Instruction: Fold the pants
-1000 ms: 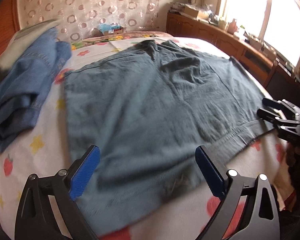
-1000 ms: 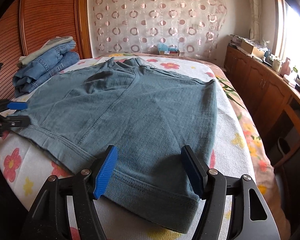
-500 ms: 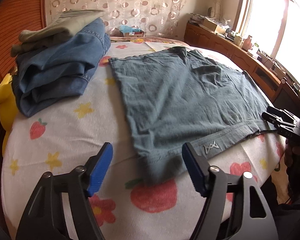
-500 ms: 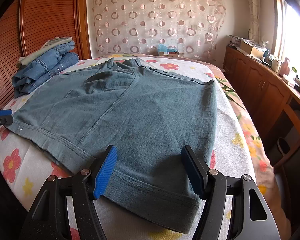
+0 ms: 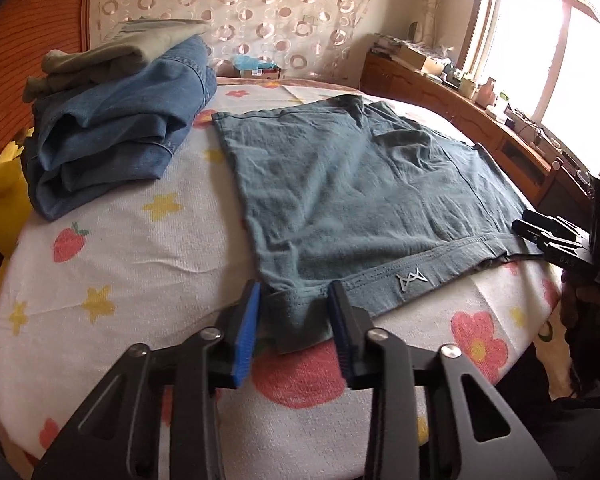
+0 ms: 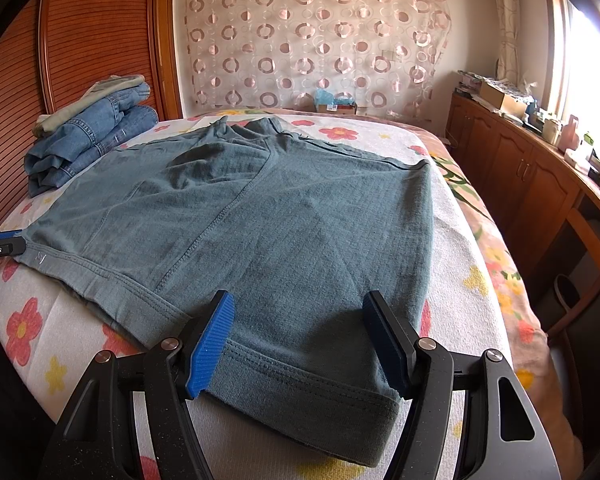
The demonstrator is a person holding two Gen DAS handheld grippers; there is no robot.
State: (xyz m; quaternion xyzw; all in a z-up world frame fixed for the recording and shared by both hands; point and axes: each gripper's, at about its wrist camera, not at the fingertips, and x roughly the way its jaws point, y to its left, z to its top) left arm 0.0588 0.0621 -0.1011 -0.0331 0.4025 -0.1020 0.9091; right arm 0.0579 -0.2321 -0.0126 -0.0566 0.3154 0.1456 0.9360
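Observation:
Grey-green pants lie flat across the flowered bed sheet, waistband toward me. My left gripper is at the waistband's left corner; its jaws are closing, and the fabric bunches up between the blue pads. In the right wrist view the same pants spread out ahead, and the left gripper shows at their far left corner. My right gripper stands open over the near right corner of the waistband, one pad on each side of it. From the left wrist view, the right gripper is at the pants' right edge.
Folded blue jeans with an olive garment on top are stacked at the back left of the bed. A yellow plush toy sits at the left edge. Wooden cabinets with clutter run along the window side, and a chair stands by the bed.
My left gripper slid left along the waistband to its corner and its jaws narrowed from wide open onto the fabric. The right gripper stayed where it was, open.

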